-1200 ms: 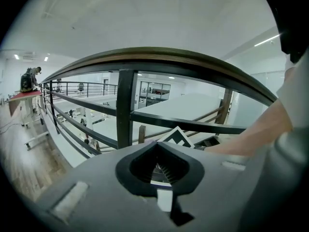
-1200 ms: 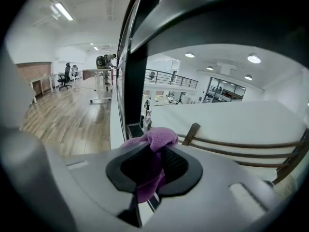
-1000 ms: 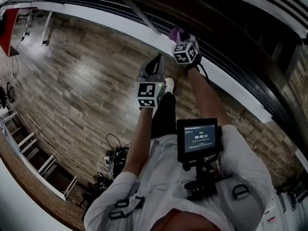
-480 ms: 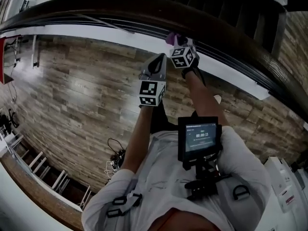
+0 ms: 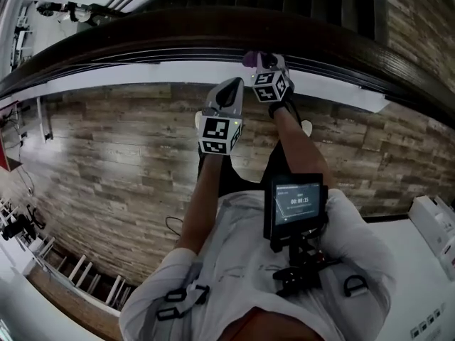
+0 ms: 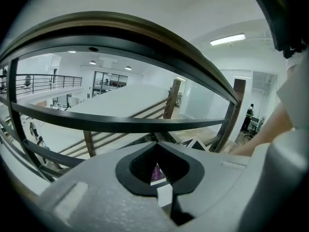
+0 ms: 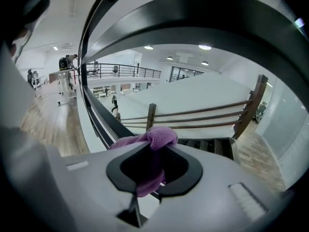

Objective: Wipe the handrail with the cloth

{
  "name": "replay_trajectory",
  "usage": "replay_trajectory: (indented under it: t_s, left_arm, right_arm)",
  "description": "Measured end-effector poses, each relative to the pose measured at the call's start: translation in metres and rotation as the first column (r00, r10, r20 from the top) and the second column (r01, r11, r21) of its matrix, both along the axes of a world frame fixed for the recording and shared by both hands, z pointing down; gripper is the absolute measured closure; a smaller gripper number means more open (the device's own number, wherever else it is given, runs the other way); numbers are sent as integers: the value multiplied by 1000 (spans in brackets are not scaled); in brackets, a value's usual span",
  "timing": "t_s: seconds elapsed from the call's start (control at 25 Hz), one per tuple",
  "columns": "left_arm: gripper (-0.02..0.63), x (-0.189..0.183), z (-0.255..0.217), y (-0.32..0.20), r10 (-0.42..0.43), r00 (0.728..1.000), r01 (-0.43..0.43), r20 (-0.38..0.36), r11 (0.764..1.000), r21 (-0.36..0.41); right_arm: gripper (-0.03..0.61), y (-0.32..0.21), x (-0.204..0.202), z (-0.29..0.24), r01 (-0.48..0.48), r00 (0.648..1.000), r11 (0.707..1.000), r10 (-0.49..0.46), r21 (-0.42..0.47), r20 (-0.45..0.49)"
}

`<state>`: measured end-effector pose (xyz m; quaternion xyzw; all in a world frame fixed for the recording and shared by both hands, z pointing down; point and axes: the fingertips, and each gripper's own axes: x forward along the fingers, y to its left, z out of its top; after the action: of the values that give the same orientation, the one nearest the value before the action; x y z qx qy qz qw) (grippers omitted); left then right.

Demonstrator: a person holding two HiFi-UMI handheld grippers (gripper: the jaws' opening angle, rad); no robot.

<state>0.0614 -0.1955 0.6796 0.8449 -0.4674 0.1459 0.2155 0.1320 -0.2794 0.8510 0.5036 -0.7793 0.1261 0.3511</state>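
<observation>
My right gripper point(image 5: 261, 62) is pinching the fuzzy purple cloth point(image 5: 250, 57) up at the dark wooden handrail point(image 5: 142, 30) — it runs sideways across me.

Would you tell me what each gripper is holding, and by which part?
The right gripper pinches the cloth by a bunched fold, a wad poking out past the tips. The left gripper is shut on nothing.

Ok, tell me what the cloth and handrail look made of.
Cloth: soft, fuzzy purple pile, likely microfibre or fleece. Handrail: dark brown top with faint grain lines and slight sheen, probably varnished wood. The black bars beneath look like painted metal.
</observation>
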Motion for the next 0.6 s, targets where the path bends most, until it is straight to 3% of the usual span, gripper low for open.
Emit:
replay_trajectory:
  t_s: [0.12, 0.44, 0.6]
  left_arm:
    - [614, 49, 5, 6, 60, 998, -60, -8, 998, -5]
    - [614, 123, 14, 9, 226, 973, -227, -45, 974, -17]
    - [614, 195, 22, 12, 299, 953, -299, -43, 954, -5]
  right_arm:
    - [532, 7, 55, 0, -60, 998, 998, 60, 5, 1]
    - [532, 11, 156, -1, -211, 977, 977, 211, 13, -30]
    - [532, 15, 246, -1, -292, 956, 956, 293, 42, -34]
